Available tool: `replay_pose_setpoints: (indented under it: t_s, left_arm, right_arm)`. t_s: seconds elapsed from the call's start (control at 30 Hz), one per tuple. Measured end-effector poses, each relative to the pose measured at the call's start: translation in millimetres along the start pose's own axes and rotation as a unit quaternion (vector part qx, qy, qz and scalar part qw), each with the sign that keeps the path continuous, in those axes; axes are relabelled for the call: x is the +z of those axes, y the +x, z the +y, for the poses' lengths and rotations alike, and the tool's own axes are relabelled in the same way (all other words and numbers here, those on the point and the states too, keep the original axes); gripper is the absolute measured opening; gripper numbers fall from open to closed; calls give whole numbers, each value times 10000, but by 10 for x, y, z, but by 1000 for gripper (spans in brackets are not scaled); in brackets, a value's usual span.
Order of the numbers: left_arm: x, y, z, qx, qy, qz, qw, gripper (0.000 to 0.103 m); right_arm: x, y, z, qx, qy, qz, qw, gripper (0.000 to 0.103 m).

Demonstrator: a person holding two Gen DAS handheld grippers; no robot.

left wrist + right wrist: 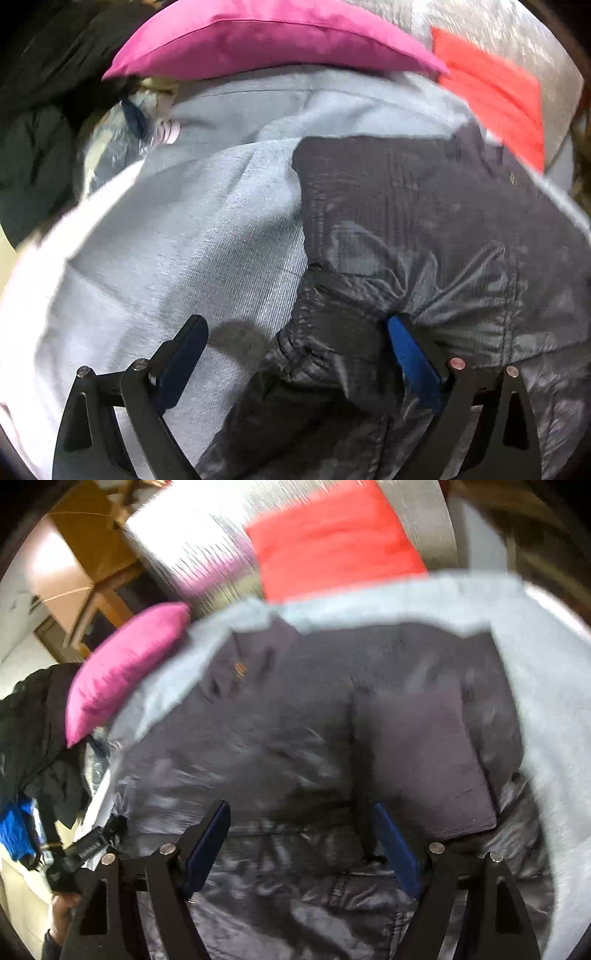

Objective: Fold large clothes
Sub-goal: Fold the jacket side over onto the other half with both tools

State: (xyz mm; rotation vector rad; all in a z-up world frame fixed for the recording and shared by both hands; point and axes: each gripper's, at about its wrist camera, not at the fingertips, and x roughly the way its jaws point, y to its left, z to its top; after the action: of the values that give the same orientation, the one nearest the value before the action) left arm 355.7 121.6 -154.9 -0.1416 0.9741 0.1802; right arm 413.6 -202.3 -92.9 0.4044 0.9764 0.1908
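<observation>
While both views are smeared w/ motion blur, the main layout reads fine. Dark quilted jacket (424, 229) lies spread on a pale grey-blue cover (192, 221) over a couch or bed, can't tell which. Its fabric is shiny, puffy, stitched in channels, and it fills the middle and right of the left wrist view and nearly the whole centre of the right wrist view, w/ the cover showing as a border round it.

Left gripper (297, 350) hangs just above the jacket's left edge, jaws spread wide. Its right blue pad (410, 354) sits against a bunched pucker of jacket fabric; the other finger is over the bare cover, beside a shadow. Nothing pinched between them.

Right gripper (301, 834) is also spread wide, low over the jacket's lower middle, both blue-faced fingers (395, 845) apart w/ a dark seam running between. A flat, matte darker panel (424, 760) of the jacket lies to the right of that seam.

Behind the jacket: a magenta pillow (266, 37) resting on the cover's far edge, and a red cushion (332, 542) farther right, near a pale striped backrest (192, 542). Off to the left, a heap of dark clothes (33, 723) w/ smth bright blue (14, 830) below it. Wooden furniture (85, 528) shows in the far left bkgd.
</observation>
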Motion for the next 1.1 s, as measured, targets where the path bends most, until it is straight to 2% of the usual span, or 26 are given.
replay_pose_setpoints:
  t_s: [0.1,0.27,0.4,0.5,0.63,0.8,0.93,1.1]
  left_arm:
    - [21,-126,66,-84,-195,-50,9998,98]
    - [-131,-615,243,-194,-92,-543,9983,98]
    - [-464,-1099,515,-377,-72,-738,9965,98]
    - [-784,-1354,761,-480,-147,-750,9959,98]
    - [-1348,-1584,1037,-602,-292,-532,9963,98]
    - [-1883,-1656,1197,-765,-428,-125,9961,98]
    - [-2165,-1713,1238,-878,-515,43,9948,98]
    - [-2335,-1691,1256,-1043,-600,245,9924,98]
  right_arm:
    - [17,-76,50,6,-78,-112,9999,82]
    - [-64,-547,-9,142,42,-455,9989,82]
    - [-384,-1067,-265,137,222,-646,9976,82]
    - [-796,-1483,-601,53,525,-701,9961,82]
    - [-1429,-1933,-1051,-100,1073,-716,9916,82]
    - [-2157,-2157,-1338,65,1487,-352,9882,82]
    - [-2504,-2211,-1352,413,1595,-254,9860,82]
    - [-2669,-2153,-1359,566,1715,-189,9834,82]
